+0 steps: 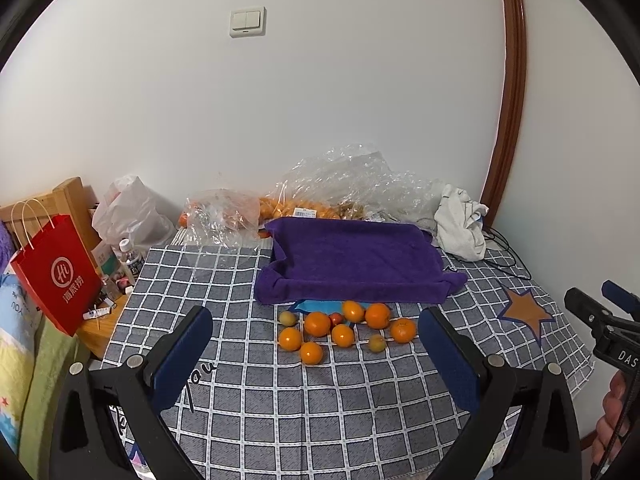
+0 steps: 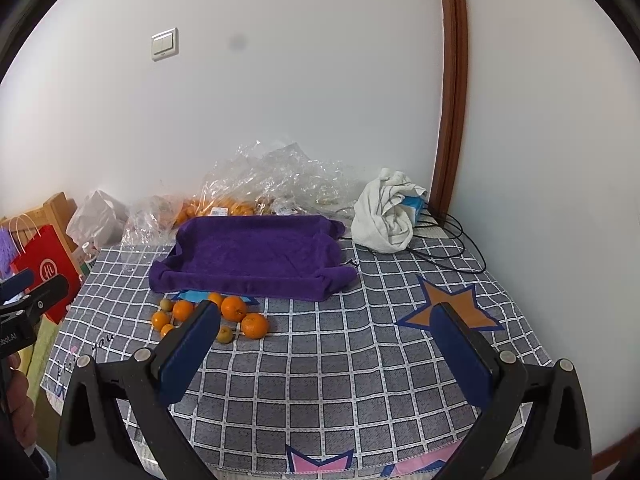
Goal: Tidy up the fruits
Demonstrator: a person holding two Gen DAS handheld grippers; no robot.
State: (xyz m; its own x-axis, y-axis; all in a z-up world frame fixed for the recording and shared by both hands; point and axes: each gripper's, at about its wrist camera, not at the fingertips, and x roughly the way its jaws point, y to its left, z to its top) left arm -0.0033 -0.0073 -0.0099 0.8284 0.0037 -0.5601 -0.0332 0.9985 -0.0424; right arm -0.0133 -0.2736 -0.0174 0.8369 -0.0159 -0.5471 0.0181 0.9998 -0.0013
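Both grippers hover spread wide and empty above the checked tablecloth [image 1: 280,400].
Left gripper [image 1: 316,336] faces the loose tangerines [image 1: 317,323], clustered just before the purple towel-lined tray [image 1: 352,264]; right gripper [image 2: 328,334] alongside.

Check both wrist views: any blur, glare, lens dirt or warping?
Left wrist: sharp, even light, no glare; fisheye bows the door frame; black corner vignette. Right wrist: equally sharp, but a dark smudge shows over the wall, likely lens dirt; the frame bows less; the left finger hides part of the oranges.
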